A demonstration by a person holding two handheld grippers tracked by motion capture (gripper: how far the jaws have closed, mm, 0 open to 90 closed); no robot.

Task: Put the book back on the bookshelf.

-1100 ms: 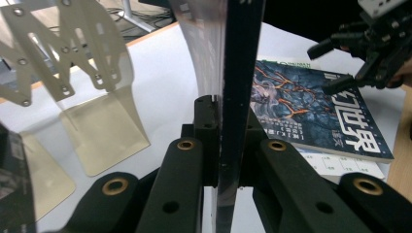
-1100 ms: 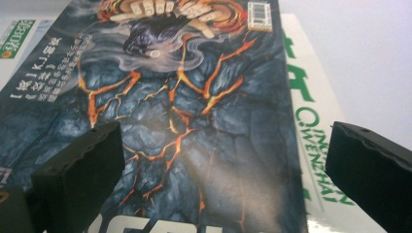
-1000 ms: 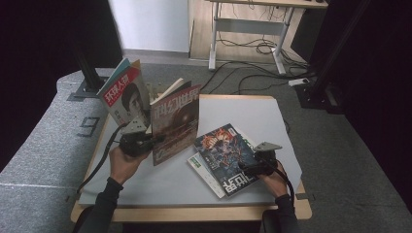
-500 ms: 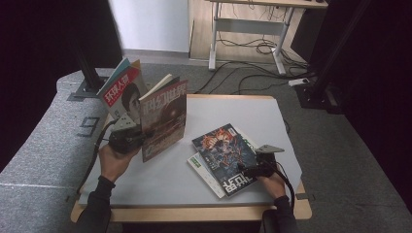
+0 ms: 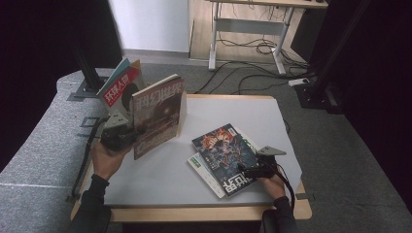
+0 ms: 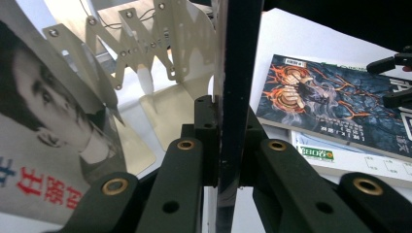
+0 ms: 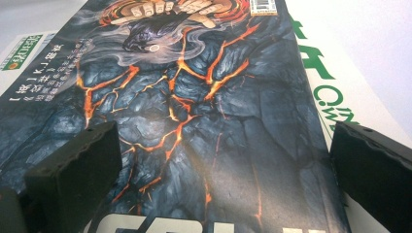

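Note:
A brown-covered magazine stands upright over the table's left side, tilted a little, with my left gripper shut on its lower spine edge. In the left gripper view that magazine shows edge-on, pinched between the jaws of the left gripper. Just left of it a magazine with red characters leans in a zigzag metal rack. At the front right a dark lava-pattern magazine lies flat on a white and green one. My right gripper is open at the lava magazine's near edge, its jaws standing wide apart.
The grey table top has bare room at the back right and in the middle. A desk frame and floor cables lie beyond the table. Dark stands rise at the left and the right.
My left gripper has carried the brown magazine leftward and slightly up, closer to the rack and the red-character magazine. The right gripper has stayed put.

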